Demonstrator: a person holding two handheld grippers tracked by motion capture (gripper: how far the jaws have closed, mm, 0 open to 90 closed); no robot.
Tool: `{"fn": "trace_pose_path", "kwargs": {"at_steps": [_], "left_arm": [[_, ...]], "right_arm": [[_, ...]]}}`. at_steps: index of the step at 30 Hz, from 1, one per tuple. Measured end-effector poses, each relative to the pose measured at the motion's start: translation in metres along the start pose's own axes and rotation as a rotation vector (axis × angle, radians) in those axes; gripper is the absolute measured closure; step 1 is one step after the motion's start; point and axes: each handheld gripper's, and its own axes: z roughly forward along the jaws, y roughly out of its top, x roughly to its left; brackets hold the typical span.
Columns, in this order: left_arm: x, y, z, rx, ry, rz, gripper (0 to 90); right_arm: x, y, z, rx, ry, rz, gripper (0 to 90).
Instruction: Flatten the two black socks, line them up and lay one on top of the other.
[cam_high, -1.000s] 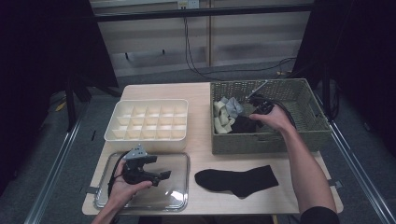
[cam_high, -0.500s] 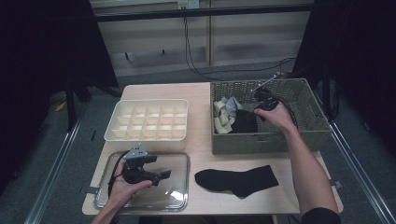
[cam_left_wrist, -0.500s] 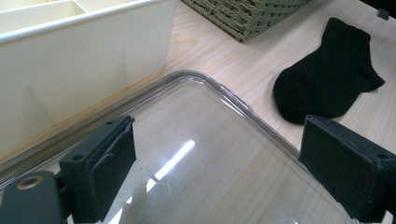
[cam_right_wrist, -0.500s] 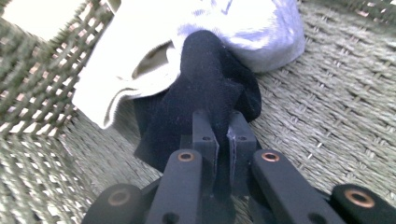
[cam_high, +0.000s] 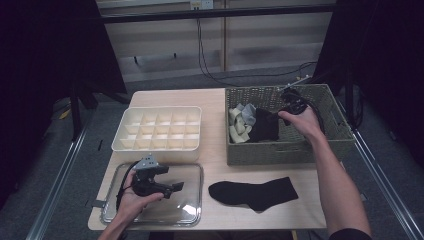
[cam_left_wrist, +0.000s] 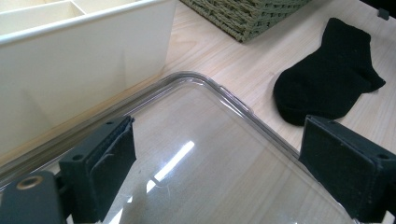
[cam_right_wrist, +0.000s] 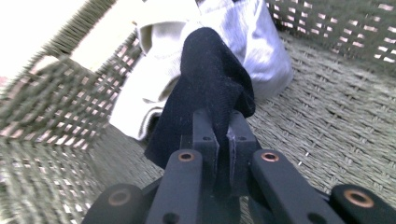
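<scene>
My right gripper (cam_high: 281, 114) (cam_right_wrist: 223, 127) is shut on a black sock (cam_high: 265, 125) (cam_right_wrist: 210, 79) and holds it a little above the floor of the wicker basket (cam_high: 320, 145) (cam_right_wrist: 345, 93); its jaws closed on the sock within the last second. Pale socks (cam_high: 241, 122) (cam_right_wrist: 154, 79) lie under and beside the black one. A second black sock (cam_high: 255, 192) (cam_left_wrist: 331, 79) lies flat on the table in front of the basket. My left gripper (cam_high: 175, 188) (cam_left_wrist: 219, 177) hovers open over a clear plastic lid (cam_high: 192, 210) (cam_left_wrist: 196, 135), with nothing between its pads.
A cream divider box (cam_high: 159, 129) (cam_left_wrist: 79, 60) with several empty cells stands behind the lid, left of the basket. The wooden table (cam_high: 215, 165) ends close behind both containers. Cables (cam_high: 215, 75) trail on the floor beyond it.
The right gripper rose out of the sock pile inside the basket, lifting the black sock with it. The left hand stayed where it was.
</scene>
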Motion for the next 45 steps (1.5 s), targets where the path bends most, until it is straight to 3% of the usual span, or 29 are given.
{"fn": "trace_pose_path", "kwargs": {"at_steps": [4, 5, 10, 15, 27, 45], "left_arm": [[0.001, 0.0, 0.0, -0.008, -0.003, -0.004, 10.4], [0.002, 0.0, -0.001, -0.007, -0.001, 0.0, 10.5], [0.001, 0.0, 0.0, -0.008, -0.002, -0.001, 10.4], [0.001, 0.0, -0.001, -0.003, -0.003, 0.007, 10.4], [0.0, 0.001, 0.0, -0.004, -0.001, 0.01, 10.4], [-0.001, 0.0, 0.0, -0.004, 0.005, 0.014, 10.4]], "right_arm": [[0.004, 0.001, -0.009, -0.041, 0.004, -0.002, 85.8], [0.006, 0.001, -0.012, -0.076, 0.022, -0.003, 86.0], [0.011, 0.002, -0.016, -0.109, 0.029, -0.003, 86.3], [0.015, 0.003, -0.023, -0.173, 0.07, 0.008, 86.5], [0.027, 0.005, -0.032, -0.226, 0.12, -0.004, 86.6], [0.042, 0.01, -0.045, -0.286, 0.138, -0.025, 86.7]]}}
